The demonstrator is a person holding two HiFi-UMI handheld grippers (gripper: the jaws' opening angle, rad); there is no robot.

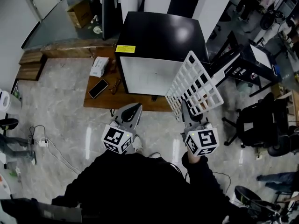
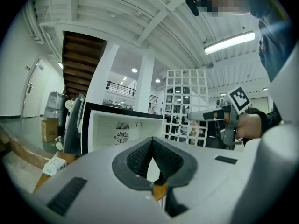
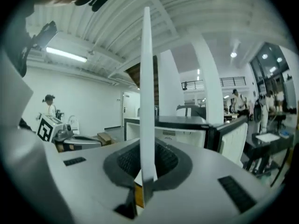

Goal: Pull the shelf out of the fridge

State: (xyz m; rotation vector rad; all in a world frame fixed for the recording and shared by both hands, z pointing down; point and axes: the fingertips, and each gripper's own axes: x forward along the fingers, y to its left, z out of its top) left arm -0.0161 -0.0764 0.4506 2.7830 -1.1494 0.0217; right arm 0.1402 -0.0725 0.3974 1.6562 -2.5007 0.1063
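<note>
In front of the fridge (image 1: 161, 36), the white shelf (image 1: 194, 87) is out, up in the air
The right gripper (image 1: 186, 108) pinches only its edge, so it could tip and slip; the left gripper (image 1: 134, 110) is closed on nothing

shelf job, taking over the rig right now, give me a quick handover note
Right gripper: fingers shut on one edge of the white grid shelf, empty otherwise.
Left gripper: shut, holding nothing, hanging in front of the fridge.
Things: the fridge stands open on the low wooden table; the shelf is fully clear of it, held tilted in the air to the fridge's right.
Done: shelf pulled out.
Left: probably only setting the shelf down somewhere safe; keep the grip firm, since it is held by one edge.
</note>
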